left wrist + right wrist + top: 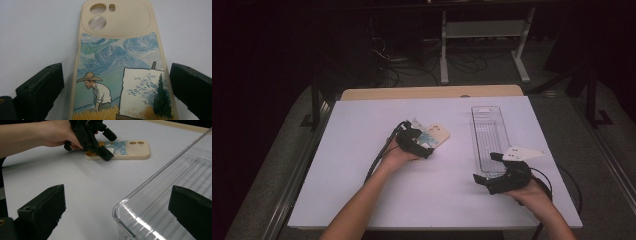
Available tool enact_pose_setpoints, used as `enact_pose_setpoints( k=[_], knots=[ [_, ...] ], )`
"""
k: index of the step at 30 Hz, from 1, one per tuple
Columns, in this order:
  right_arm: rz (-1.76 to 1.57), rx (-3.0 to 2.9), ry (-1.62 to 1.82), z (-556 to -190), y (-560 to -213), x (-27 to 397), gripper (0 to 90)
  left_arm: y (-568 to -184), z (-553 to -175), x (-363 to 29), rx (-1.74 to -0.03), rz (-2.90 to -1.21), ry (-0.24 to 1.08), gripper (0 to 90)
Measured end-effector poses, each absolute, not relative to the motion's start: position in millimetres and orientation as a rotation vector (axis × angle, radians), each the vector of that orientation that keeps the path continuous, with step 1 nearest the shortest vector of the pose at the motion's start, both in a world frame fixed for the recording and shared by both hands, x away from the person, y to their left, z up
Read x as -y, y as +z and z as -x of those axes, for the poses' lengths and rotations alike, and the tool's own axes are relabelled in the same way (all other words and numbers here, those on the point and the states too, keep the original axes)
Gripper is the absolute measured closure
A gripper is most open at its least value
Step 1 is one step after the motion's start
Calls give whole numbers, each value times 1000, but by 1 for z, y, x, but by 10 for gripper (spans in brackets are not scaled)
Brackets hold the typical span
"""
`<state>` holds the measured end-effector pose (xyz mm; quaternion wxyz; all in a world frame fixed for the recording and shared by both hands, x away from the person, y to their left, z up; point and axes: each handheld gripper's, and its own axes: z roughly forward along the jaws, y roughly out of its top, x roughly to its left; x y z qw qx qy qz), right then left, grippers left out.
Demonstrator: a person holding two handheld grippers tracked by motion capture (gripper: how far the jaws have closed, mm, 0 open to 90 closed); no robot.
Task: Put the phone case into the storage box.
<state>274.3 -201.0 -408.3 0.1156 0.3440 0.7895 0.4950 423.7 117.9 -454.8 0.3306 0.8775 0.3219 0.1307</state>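
Note:
A beige phone case printed with a painting of a man in a straw hat lies flat on the white table, camera holes away from the hand. My left gripper is open and straddles its near end. In the left gripper view the case lies between the two jaws, with a gap on each side. The right gripper view shows that case and the left gripper farther off. My right gripper is open at the near end of a clear plastic tray, and the tray's corner lies between its jaws.
The clear tray is long and narrow, runs front to back on the table's right half, and holds nothing. A wooden strip edges the far side of the table. Beyond it are a white frame and cables on the floor.

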Motion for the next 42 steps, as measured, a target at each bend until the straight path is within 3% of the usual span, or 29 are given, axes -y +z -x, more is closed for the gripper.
enact_pose_setpoints(
  k=[8, 14, 42],
  knots=[
    [-1011, -2315, 1449, -274, -408, 201, 7, -456, -423, -120, -847, -2276, 330, 7],
    [-1009, -2314, 1449, -274, -408, 201, 7, -454, -420, -122, -817, -2275, 331, 92],
    [-1030, -2307, 1465, -274, -409, 202, 7, -446, -421, -131, -814, -2253, 267, 117]
  ],
)
